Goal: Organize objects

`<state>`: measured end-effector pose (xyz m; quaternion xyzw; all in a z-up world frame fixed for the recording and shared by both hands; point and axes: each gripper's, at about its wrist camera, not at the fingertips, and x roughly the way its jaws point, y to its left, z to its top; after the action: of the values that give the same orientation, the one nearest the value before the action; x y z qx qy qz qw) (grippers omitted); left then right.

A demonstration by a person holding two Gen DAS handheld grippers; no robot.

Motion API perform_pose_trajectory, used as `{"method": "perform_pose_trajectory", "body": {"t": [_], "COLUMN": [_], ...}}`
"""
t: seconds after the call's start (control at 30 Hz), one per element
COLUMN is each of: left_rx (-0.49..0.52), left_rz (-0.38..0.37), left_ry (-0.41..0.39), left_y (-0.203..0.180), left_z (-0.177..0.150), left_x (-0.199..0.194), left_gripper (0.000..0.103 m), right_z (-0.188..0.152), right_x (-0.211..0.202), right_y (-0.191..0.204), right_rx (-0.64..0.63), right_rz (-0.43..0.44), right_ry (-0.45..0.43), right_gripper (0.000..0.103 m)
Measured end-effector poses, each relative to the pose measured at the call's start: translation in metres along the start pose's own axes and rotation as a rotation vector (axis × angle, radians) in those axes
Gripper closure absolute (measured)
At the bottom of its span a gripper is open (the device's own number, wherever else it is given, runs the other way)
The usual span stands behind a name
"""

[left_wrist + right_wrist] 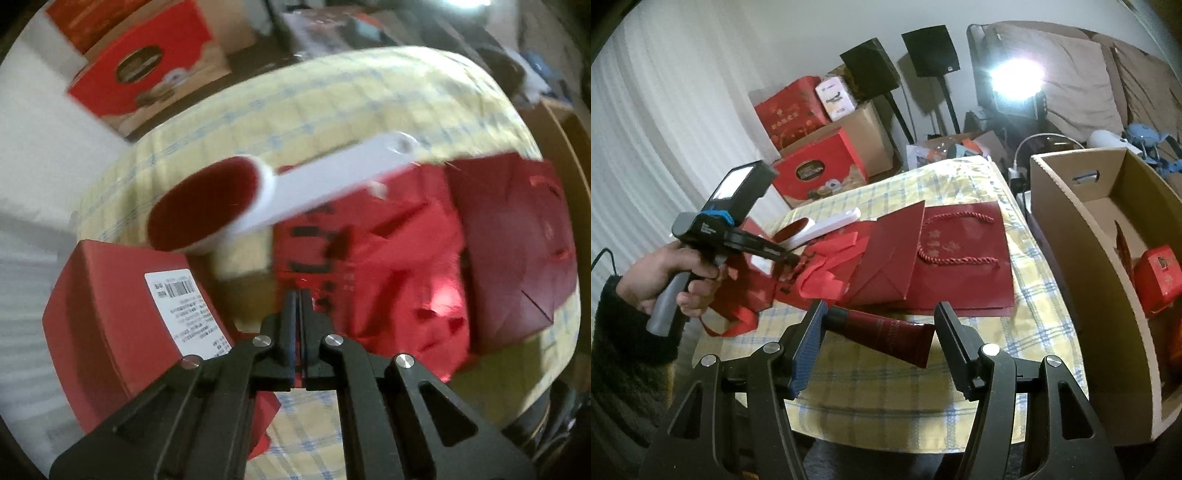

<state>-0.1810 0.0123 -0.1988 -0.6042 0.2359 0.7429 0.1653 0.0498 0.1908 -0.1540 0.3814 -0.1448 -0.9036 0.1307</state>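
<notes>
Left gripper (pixel 298 295) pinched shut over crinkled red foil bag (pixel 388 266) — hold unclear; right gripper (pixel 879 314) half-open around dark-red tube (pixel 886 334) — centre tube before closing.

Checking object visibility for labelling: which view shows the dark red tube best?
The right wrist view. The dark red tube lies whole on the checked tablecloth, sharp and close, between the open fingers of the right gripper. The left wrist view is blurred and does not show the tube at all.

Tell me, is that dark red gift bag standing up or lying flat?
Lying flat. The gift bag rests on its side on the checked cloth, cord handles spread across its face.
</notes>
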Motion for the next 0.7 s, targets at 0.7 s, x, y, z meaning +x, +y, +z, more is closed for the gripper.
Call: {"method": "perform_pose_trajectory", "body": {"t": [0.7], "left_rx": [0.003], "left_rz": [-0.056], "left_ry": [-0.008], "left_y": [-0.001], "left_z": [0.001], "left_x": [-0.002], "left_gripper": [0.064], "right_z": [0.002], "right_x": [0.002], "right_y": [0.008], "right_rx": [-0.028], "right_rz": [0.012], "right_ry": [0.009], "right_gripper": [0.042]}}
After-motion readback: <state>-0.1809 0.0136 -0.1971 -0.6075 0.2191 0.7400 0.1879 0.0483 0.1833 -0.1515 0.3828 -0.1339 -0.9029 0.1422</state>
